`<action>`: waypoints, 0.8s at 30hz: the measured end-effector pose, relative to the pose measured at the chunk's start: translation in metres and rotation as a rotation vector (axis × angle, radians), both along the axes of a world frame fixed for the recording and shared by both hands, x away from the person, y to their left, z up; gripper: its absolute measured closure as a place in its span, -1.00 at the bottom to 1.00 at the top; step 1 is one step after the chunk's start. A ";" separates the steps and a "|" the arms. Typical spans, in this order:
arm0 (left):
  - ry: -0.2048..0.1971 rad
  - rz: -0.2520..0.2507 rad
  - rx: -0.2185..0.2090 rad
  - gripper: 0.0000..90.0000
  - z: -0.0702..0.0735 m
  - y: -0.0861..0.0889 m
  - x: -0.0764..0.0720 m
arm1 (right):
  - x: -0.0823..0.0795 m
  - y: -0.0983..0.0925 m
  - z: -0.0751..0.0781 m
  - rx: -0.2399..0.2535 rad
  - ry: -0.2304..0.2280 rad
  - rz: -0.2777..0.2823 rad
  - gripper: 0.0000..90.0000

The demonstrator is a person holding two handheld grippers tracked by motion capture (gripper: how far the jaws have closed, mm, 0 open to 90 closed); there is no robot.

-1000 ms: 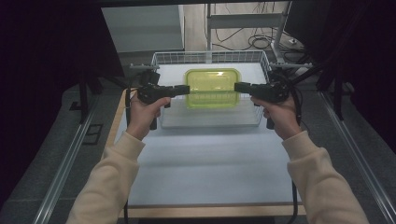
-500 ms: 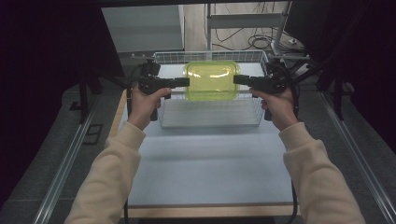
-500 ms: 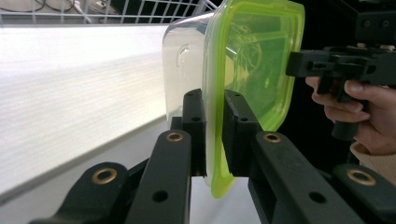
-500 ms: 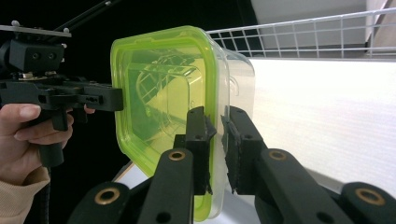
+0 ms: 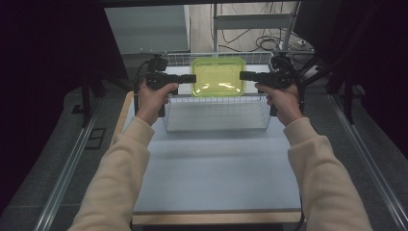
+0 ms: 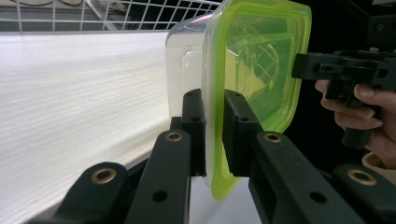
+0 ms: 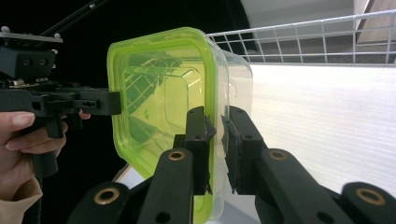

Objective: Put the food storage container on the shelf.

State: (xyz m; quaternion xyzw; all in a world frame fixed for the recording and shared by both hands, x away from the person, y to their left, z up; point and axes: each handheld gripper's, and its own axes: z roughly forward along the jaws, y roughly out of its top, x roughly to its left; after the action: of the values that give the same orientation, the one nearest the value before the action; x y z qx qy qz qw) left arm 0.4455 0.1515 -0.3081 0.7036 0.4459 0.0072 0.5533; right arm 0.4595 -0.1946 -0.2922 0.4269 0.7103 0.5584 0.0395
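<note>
A clear plastic food container with a lime-green lid [image 5: 218, 75] hangs in the air above the white wire basket [image 5: 216, 114], held level between both grippers. My left gripper [image 5: 192, 78] is shut on the lid's left rim. In the left gripper view its jaws pinch the green rim [image 6: 215, 135] of the container [image 6: 252, 70]. My right gripper [image 5: 242, 75] is shut on the right rim. In the right gripper view its jaws clamp the lid edge [image 7: 215, 140] of the container [image 7: 159, 102]. Each gripper view shows the opposite gripper [image 6: 303, 67] [image 7: 112, 102] on the far rim.
The wire basket stands at the far end of the pale tabletop [image 5: 211, 168]. Metal rails [image 5: 67, 173] run along both table sides. Cables and a metal frame [image 5: 255, 29] lie on the floor beyond the basket. Dark surroundings flank both sides.
Both grippers have lifted the container up and away from me, from low in the basket to above its far rim. The grip on both rims is unchanged.
</note>
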 end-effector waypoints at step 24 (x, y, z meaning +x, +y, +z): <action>0.122 0.085 -0.053 0.70 -0.019 -0.007 0.047 | 0.045 0.012 -0.019 -0.066 0.074 -0.092 0.58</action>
State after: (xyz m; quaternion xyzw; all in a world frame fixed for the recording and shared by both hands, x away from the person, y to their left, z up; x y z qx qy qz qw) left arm 0.4928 0.1449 -0.3272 0.6681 0.5086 -0.0240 0.5426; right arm 0.5048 -0.1826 -0.3112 0.4779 0.7089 0.5160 0.0529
